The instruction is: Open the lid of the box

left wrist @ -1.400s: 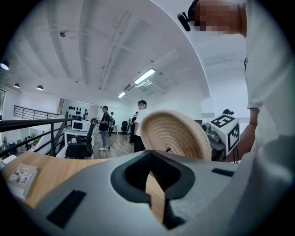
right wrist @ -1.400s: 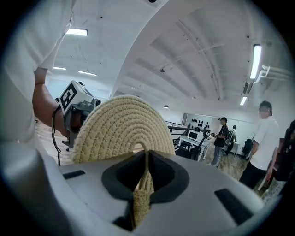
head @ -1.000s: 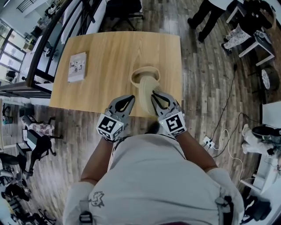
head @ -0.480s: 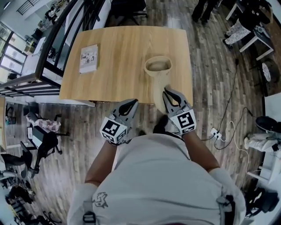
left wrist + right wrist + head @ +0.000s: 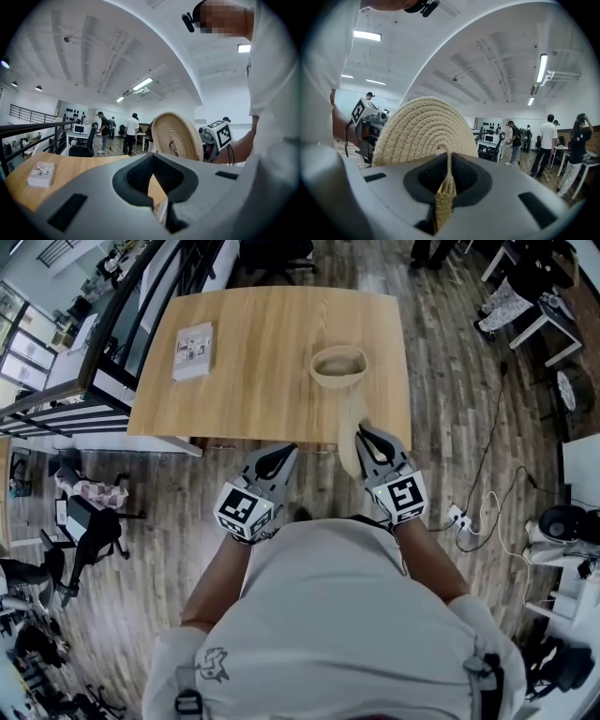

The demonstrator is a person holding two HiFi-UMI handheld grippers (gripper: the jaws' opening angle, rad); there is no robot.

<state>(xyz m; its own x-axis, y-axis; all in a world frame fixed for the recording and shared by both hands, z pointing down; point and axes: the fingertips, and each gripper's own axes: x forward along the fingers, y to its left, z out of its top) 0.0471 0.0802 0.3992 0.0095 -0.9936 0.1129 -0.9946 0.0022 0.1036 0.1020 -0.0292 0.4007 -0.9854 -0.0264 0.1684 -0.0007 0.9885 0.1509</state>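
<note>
Right gripper (image 5: 365, 436): pinched tight on the little loop (image 5: 445, 194) of the rope lid (image 5: 423, 130), a grip seen only in its own view. Rope lid up in the air, off the open basket (image 5: 338, 367) on the table (image 5: 253, 381). Left gripper (image 5: 277, 457): closed, holding nothing.

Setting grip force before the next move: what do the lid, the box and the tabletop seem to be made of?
Lid: coiled rope, likely cotton or jute, matte beige; spiral rows show, and the right gripper pinches its woven loop. Box: seemingly the same coiled rope, same colour. Tabletop: light wood or wood-look laminate, smooth; straight grain lines.
</note>
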